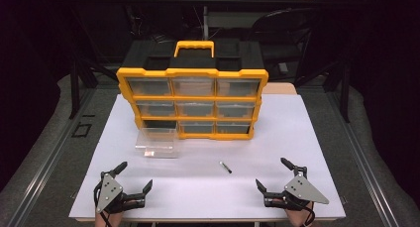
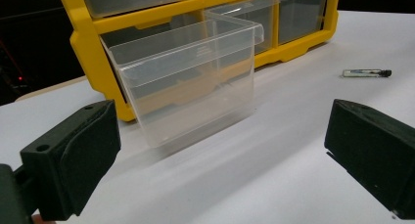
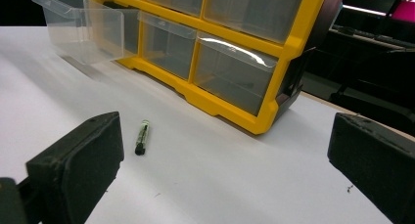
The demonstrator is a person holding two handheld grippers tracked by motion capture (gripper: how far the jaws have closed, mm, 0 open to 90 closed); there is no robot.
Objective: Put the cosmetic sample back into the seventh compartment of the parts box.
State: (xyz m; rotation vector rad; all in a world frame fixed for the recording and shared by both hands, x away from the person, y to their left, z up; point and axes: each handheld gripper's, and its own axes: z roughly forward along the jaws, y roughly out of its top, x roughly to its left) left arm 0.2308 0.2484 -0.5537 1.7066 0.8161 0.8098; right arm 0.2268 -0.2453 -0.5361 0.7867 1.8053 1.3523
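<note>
- Vial (image 1: 226, 167): small clear tube with a black cap, lying flat on the white table (image 1: 307, 138), between the two grippers and a bit ahead of them, nearer the right one. Untouched.
- Left gripper (image 1: 134, 176): near table edge, left side, jaws wide apart, nothing between them. Grey plate on top.
- Right gripper (image 1: 271, 172): near edge, right side, jaws wide apart, empty. Grey plate on top, cable trailing back.
- Right gripper view: vial (image 3: 141, 136) lies just ahead of the left jaw, black cap toward the camera.
- Left gripper view: vial (image 2: 367, 73) off to the right, well apart from the jaws.
- Drawer (image 1: 156, 142): clear plastic, pulled out of the cabinet, standing on the table just in front of the bottom-left slot. Looks empty.
- Cabinet (image 1: 193, 100): yellow frame, three rows of three clear drawers, bottom-left slot open and dark. Stands upright mid-table, beyond the vial.
- Handle (image 1: 194, 47): yellow, on the cabinet's black top.
- Dark room behind, detail too dim to tell.
</note>
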